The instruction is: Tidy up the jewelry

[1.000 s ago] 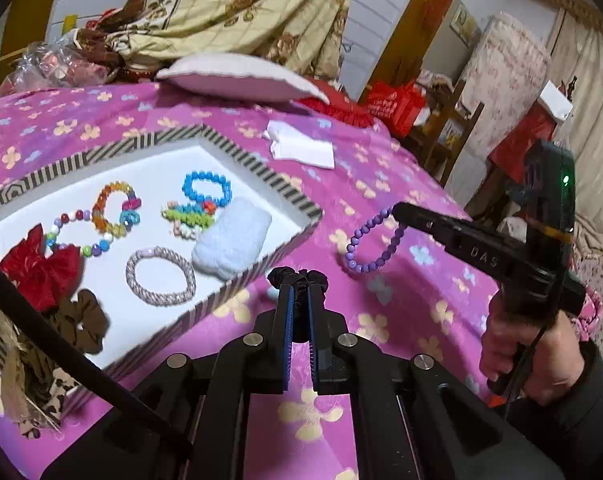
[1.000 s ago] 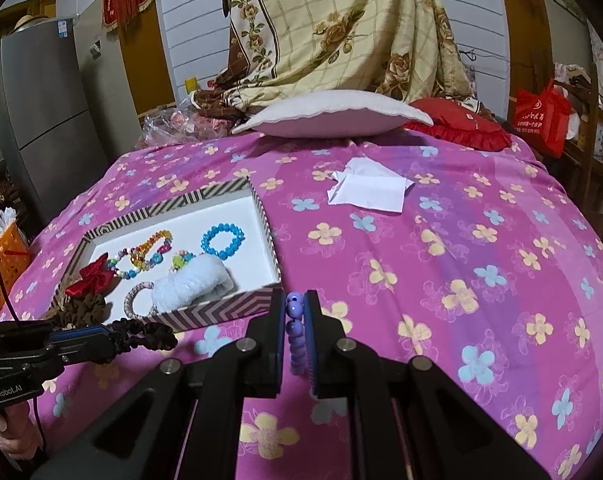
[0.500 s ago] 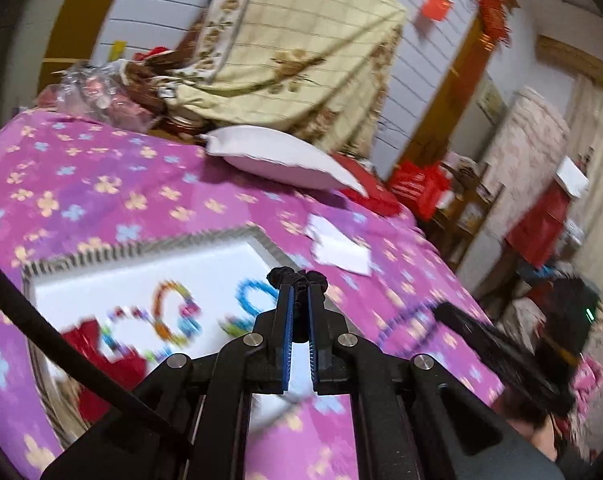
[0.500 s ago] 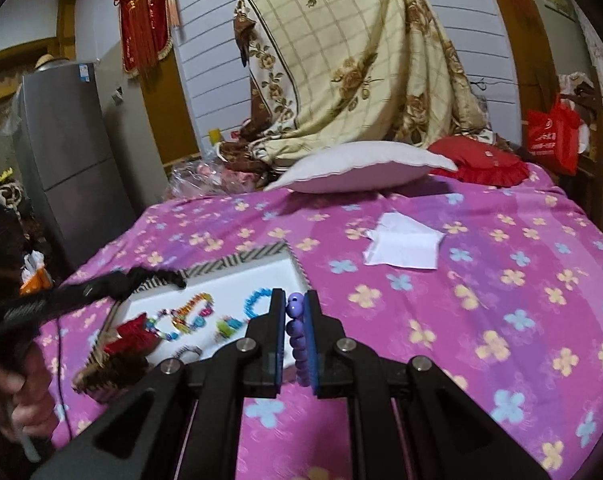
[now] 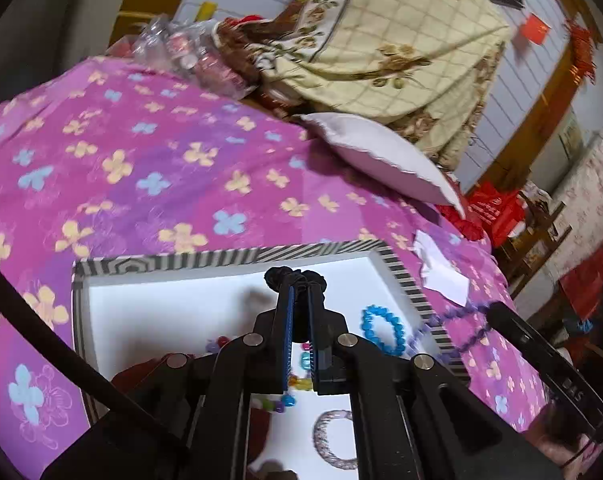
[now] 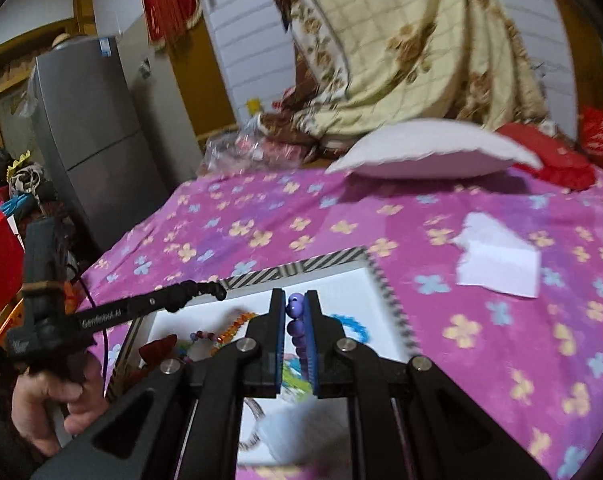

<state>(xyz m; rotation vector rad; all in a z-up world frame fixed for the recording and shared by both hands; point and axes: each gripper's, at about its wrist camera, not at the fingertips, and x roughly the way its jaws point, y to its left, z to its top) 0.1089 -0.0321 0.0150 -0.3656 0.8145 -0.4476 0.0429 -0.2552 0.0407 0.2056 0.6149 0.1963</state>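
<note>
I am carrying two pieces toward the shallow white tray with the black-and-white striped rim (image 5: 237,257), which sits on the pink flower-printed bedspread (image 5: 141,168). My left gripper (image 5: 299,280) is clamped on a small black frilly scrunchie (image 5: 293,277) at its tips, hanging over the tray's bare white floor. My right gripper (image 6: 294,300) is pinched on a string of purple round beads (image 6: 294,322); in the left view that loop dangles just beside the tray's right rim.

The step in hand, as I judge it, is delivery: both items are gripped and neither is set down yet. Next I need to lower each over a free patch of the tray, keeping clear of what already lies there, then part the jaws.

Counting what the tray holds: one blue bead bracelet (image 5: 382,330), one pale pinkish woven bracelet (image 5: 333,444), one multicoloured bead strand (image 6: 205,338), one dark red bow (image 6: 157,351) and one fluffy white piece (image 6: 301,428). My own fingers hide part of the floor, so there may be more. Elsewhere I see one white pillow (image 6: 433,150) and one white paper (image 6: 497,262) on the bed.
</note>
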